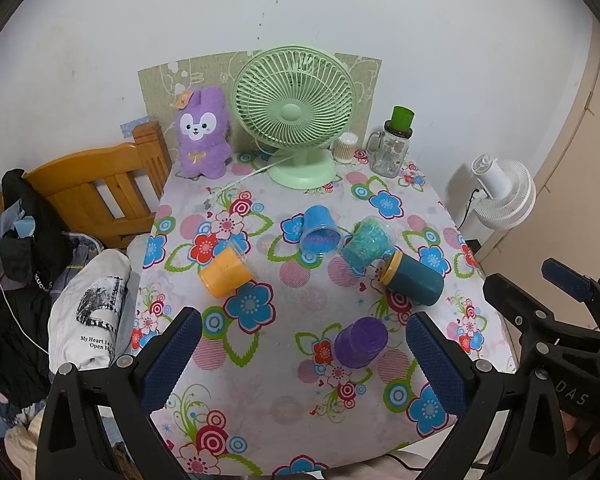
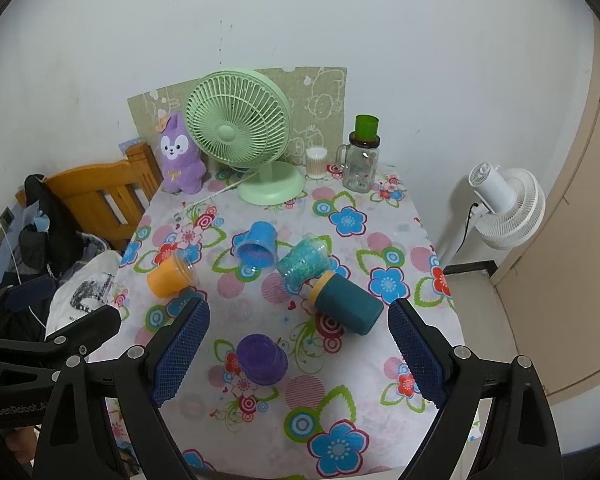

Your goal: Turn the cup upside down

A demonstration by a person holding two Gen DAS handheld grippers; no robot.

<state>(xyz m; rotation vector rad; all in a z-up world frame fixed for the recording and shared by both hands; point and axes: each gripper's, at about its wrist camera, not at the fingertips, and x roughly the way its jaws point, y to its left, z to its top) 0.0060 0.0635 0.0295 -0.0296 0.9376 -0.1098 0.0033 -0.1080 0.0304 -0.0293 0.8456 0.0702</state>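
Several cups lie on the flowered tablecloth (image 1: 276, 396). A purple cup (image 1: 360, 342) (image 2: 262, 364) stands bottom-up near the front. An orange cup (image 1: 226, 272) (image 2: 172, 276), a blue cup (image 1: 320, 232) (image 2: 258, 242), a teal glitter cup (image 1: 368, 244) (image 2: 304, 264) and a dark teal cup with a yellow rim (image 1: 414, 278) (image 2: 346, 304) lie on their sides. My left gripper (image 1: 304, 360) is open and empty above the front of the table. My right gripper (image 2: 298, 352) is open and empty, with the purple cup seen between its fingers.
A green desk fan (image 1: 296, 112), a purple plush rabbit (image 1: 204, 132), a cotton swab jar (image 1: 345, 148) and a glass mug jar with a green cup on top (image 1: 392, 148) stand at the back. A wooden bed with clothes (image 1: 100, 192) is left, a white fan (image 1: 504, 192) right.
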